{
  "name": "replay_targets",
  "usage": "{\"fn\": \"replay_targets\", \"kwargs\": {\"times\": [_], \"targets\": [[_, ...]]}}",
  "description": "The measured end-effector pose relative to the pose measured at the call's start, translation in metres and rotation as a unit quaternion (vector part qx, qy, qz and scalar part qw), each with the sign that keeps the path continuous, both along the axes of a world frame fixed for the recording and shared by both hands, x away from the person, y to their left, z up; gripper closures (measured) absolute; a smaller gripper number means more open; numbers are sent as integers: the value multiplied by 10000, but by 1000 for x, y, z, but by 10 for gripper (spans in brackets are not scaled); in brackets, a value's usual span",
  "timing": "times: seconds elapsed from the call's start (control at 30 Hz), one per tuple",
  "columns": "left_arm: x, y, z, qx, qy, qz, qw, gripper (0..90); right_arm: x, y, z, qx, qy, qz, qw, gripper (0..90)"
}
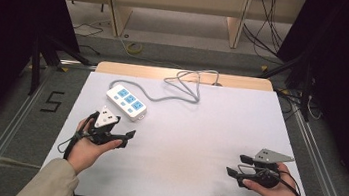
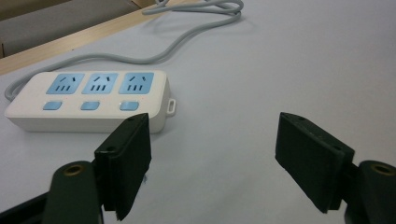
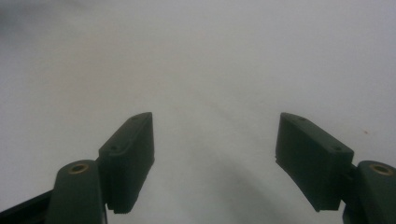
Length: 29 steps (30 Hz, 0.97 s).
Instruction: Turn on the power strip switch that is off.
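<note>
Nothing started: my left hand-held gripper point(image 1: 125, 136) and right hand-held gripper point(image 1: 236, 165) both released, empty; power strip point(image 1: 126, 101) untouched upper left of bench point(image 1: 198, 131).

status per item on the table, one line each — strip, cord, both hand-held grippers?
power strip: flat on the table, sockets up, all three sockets empty, untouched
cord: slack, looped near the table's far edge
left hand-held gripper: open, holding nothing, close to the strip
right hand-held gripper: open, holding nothing, over bare table
</note>
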State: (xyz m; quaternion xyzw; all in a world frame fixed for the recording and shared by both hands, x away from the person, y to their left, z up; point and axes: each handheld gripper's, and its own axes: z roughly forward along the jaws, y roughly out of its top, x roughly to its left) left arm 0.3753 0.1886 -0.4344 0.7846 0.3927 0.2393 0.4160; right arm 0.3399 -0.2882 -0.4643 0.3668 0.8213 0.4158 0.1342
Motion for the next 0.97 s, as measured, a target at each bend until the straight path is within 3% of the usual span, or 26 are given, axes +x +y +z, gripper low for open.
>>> {"fn": "replay_targets", "kwargs": {"times": [0.47,0.57,0.97], "targets": [[-30,8,-12,194,38,-45,9998,266,-1,2,0,-2,19,40,10000,286],[-33,10,-13,323,22,-52,9995,266,-2,2,0,-11,20,61,10000,286],[-34,5,-16,441,42,-130,9989,266,-2,2,1,-16,-5,53,10000,285]]}}
